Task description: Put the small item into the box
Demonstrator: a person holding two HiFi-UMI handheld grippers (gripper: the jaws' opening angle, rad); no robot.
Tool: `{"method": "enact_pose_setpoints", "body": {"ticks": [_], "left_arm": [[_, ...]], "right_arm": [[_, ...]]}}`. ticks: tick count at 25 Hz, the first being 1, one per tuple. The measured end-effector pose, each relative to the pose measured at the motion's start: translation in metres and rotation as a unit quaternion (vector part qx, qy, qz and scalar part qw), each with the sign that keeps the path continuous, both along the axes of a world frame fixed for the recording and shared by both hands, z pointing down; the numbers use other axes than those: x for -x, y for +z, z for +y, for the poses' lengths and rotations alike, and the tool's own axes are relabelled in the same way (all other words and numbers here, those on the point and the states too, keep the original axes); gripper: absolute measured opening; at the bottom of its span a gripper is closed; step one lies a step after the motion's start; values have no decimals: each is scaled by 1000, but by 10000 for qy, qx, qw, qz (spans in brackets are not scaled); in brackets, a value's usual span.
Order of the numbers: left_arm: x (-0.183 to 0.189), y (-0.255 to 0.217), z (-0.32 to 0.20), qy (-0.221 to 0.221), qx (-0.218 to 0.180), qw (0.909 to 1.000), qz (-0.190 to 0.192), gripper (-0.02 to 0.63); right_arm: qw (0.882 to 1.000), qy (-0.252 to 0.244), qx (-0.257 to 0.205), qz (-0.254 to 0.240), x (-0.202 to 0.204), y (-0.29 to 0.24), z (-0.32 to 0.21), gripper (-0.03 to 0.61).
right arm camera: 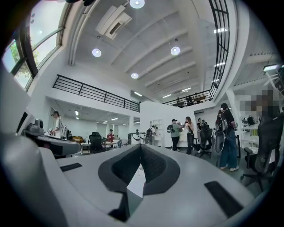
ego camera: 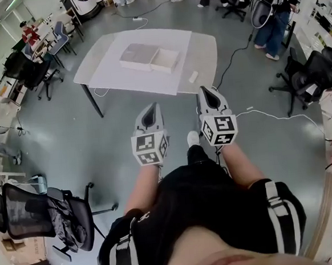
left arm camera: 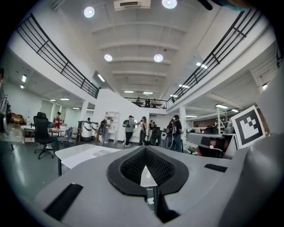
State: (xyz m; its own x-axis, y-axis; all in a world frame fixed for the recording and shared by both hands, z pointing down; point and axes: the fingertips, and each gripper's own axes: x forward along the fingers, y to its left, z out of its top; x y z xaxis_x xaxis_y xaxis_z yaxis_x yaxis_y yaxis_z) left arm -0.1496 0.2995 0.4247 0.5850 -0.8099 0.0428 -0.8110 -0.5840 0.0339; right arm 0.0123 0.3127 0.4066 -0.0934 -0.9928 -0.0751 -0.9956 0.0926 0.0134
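In the head view a white table [ego camera: 109, 70] stands a few steps ahead of me. On it lies a shallow open box [ego camera: 166, 59] with a flat grey lid [ego camera: 137, 56] beside it on the left. A small white item [ego camera: 193, 76] lies near the table's front right edge. My left gripper [ego camera: 149, 116] and right gripper [ego camera: 210, 95] are held over the floor, short of the table. Both are shut with nothing between the jaws. In the left gripper view the left gripper [left arm camera: 144, 148] points at the table [left arm camera: 84, 153]. The right gripper [right arm camera: 141, 145] looks across the hall.
A black office chair [ego camera: 41, 213] stands on the floor at my lower left. A white cable [ego camera: 279, 116] runs across the grey floor on the right, with more chairs [ego camera: 310, 75] beyond it. Several people stand at the far end of the hall [left arm camera: 142, 131].
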Motion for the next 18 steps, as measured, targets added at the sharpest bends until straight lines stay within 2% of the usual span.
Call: {"method": "enact_pose_setpoints", "body": {"ticks": [11, 18], "left_arm": [[-42, 15, -89, 250, 166, 9994, -185, 5], [-71, 19, -175, 295, 350, 9987, -203, 5]], "right_arm": [[9994, 146, 239, -191, -36, 22, -88, 12], [9987, 107, 482, -118, -57, 32, -169, 12]]}}
